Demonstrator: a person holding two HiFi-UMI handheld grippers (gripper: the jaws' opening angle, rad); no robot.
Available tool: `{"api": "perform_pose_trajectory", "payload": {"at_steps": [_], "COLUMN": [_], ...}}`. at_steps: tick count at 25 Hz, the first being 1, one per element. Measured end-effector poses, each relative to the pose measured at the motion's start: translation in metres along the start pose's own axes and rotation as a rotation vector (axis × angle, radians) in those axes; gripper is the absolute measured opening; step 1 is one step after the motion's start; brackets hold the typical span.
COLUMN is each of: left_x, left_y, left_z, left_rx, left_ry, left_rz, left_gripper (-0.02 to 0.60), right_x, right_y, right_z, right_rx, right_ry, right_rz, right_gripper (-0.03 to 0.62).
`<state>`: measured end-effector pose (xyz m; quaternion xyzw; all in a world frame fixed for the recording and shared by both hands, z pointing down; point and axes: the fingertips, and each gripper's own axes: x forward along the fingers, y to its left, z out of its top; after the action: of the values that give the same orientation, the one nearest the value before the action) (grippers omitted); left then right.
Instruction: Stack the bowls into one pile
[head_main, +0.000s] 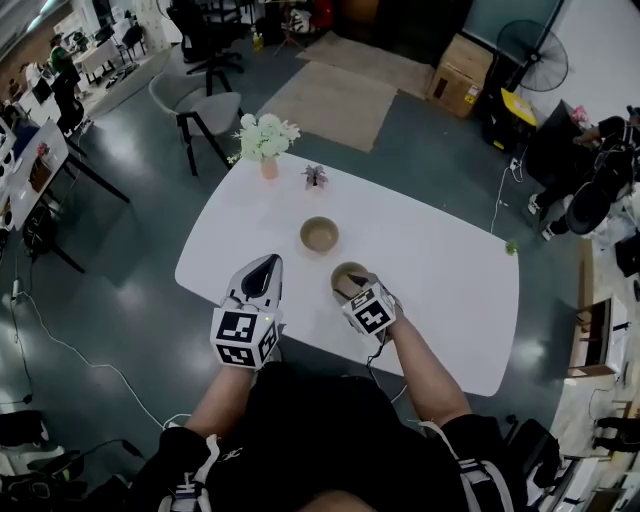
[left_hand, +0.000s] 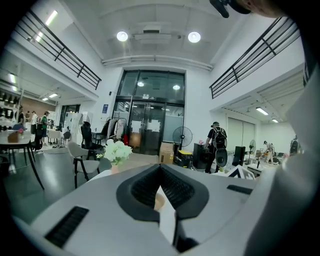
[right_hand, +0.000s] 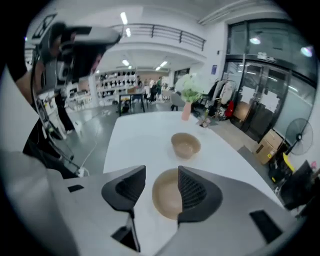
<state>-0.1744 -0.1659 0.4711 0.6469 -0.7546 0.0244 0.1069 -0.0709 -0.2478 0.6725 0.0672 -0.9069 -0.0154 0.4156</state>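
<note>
R gripper (right_hand: 162, 186) jaws part-open, seem to straddle rim of near bowl (right_hand: 165, 200) w/o pinching; prob. lining up a rim grab; far bowl (right_hand: 186, 145) sits apart on table (head_main: 440, 270), likely pile's base; L gripper (left_hand: 160, 174) closed, empty, parked aside.
</note>
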Motion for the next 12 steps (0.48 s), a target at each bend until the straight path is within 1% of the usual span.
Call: {"api": "perform_pose_trajectory", "payload": {"at_steps": [1,3,5,7,9,10,12], "left_x": [0.003,0.008,0.013,0.018,0.023,0.026,0.031], "left_y": [-0.002,-0.009,-0.018,-0.028,-0.037,-0.042,-0.052], "left_z": [0.001,0.002,0.006,0.01,0.015,0.017,0.022], "left_rx": [0.002,0.008,0.013,0.019,0.026,0.03,0.036], "left_ry": [-0.002,-0.005,-0.007,-0.01,-0.013,-0.016,-0.023], "left_rz": [-0.007,-0.022,-0.042,-0.065,-0.088,-0.1,-0.126], "left_gripper": [0.014,0.014,0.014,0.014,0.014,0.014,0.014], "right_x": [-0.012,-0.044,-0.086,-0.137,-0.185,-0.206,-0.236], "right_y": [-0.007,-0.029,-0.054,-0.079,-0.097,-0.102,-0.105], "right_z": [0.015,0.044,0.07,0.089,0.1,0.102,0.103], "right_rx": [0.051,0.129,0.188,0.234,0.272,0.288,0.306], "right_ry": [-0.078,-0.253,-0.446,-0.619,-0.747,-0.794,-0.857], "right_rz": [-0.017,-0.092,-0.212,-0.362,-0.504,-0.557,-0.625], "right_gripper": [0.216,0.172,0.137,0.088,0.017,0.017,0.017]}}
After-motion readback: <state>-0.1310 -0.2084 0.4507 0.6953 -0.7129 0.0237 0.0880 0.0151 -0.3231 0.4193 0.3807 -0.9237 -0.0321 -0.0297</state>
